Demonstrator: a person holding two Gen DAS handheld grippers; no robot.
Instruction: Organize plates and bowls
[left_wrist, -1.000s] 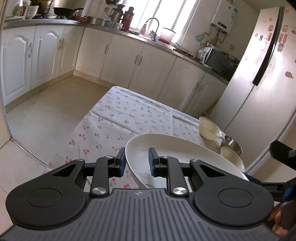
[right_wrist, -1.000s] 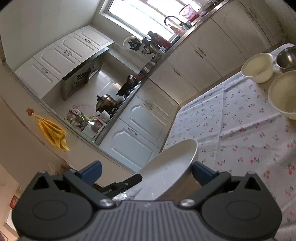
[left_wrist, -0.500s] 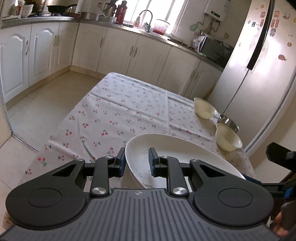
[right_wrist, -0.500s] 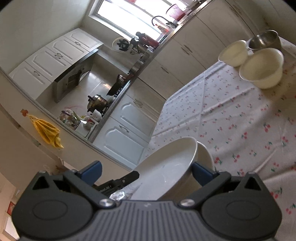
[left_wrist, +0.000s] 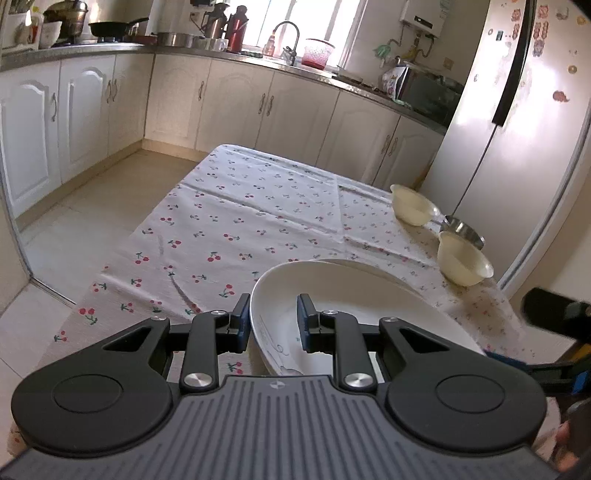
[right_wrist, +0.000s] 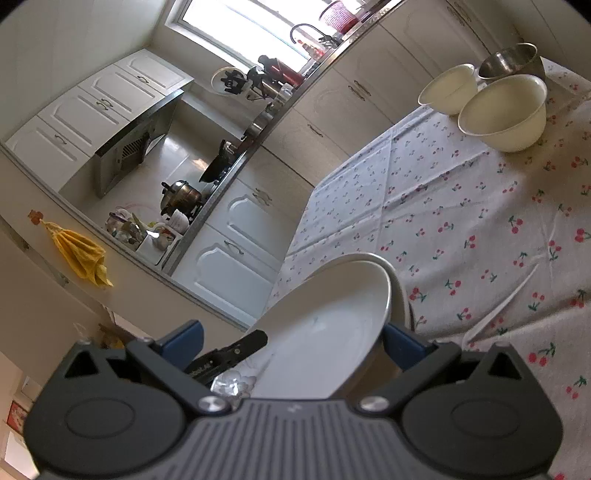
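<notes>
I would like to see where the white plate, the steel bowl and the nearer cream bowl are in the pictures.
white plate (left_wrist: 354, 295): left wrist view, on its inner surface.
steel bowl (right_wrist: 511, 61): right wrist view, on its inside wall.
nearer cream bowl (left_wrist: 463, 258): left wrist view, on its inside.

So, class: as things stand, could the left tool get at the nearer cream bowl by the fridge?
Probably not yet. The left tool is shut on the white plate's rim, so it isn't free, though bare cloth lies before the bowl.
</notes>
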